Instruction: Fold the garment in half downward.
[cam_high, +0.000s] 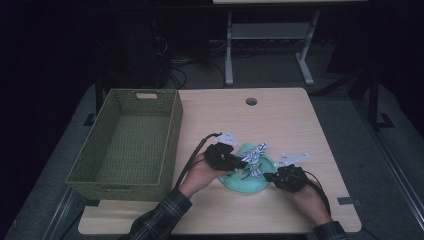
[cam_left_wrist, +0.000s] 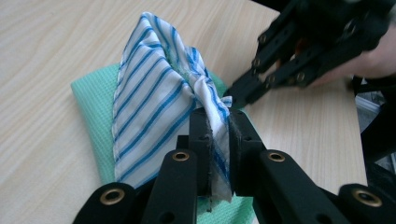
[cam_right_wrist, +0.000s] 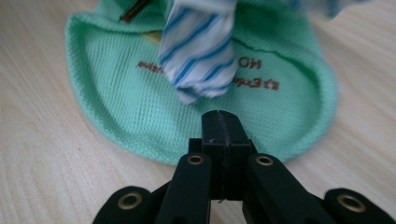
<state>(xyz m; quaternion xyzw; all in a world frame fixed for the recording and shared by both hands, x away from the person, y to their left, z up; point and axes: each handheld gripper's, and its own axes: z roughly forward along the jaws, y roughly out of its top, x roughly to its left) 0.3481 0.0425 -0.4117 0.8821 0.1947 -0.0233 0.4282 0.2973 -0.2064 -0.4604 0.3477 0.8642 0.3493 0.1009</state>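
Centrally, the left gripper (cam_left_wrist: 215, 140) pinches the striped cloth (cam_left_wrist: 154, 102) above the green cloth (cam_right_wrist: 140, 107) — the right gripper (cam_right_wrist: 223, 140) is closed, empty.

A light wood-grain table (cam_high: 280, 115) with rounded corners and a round cable hole (cam_high: 251, 101) near its far edge carries everything. On its left part stands a rectangular green woven basket (cam_high: 172, 145), its near end reaching almost to the table's front edge. Just right of the basket, near the front edge, a mint-green knitted cloth with brown lettering (cam_right_wrist: 116, 112) lies flat on the wood, and a white cloth with blue stripes (cam_left_wrist: 149, 102) rises from on top of it.
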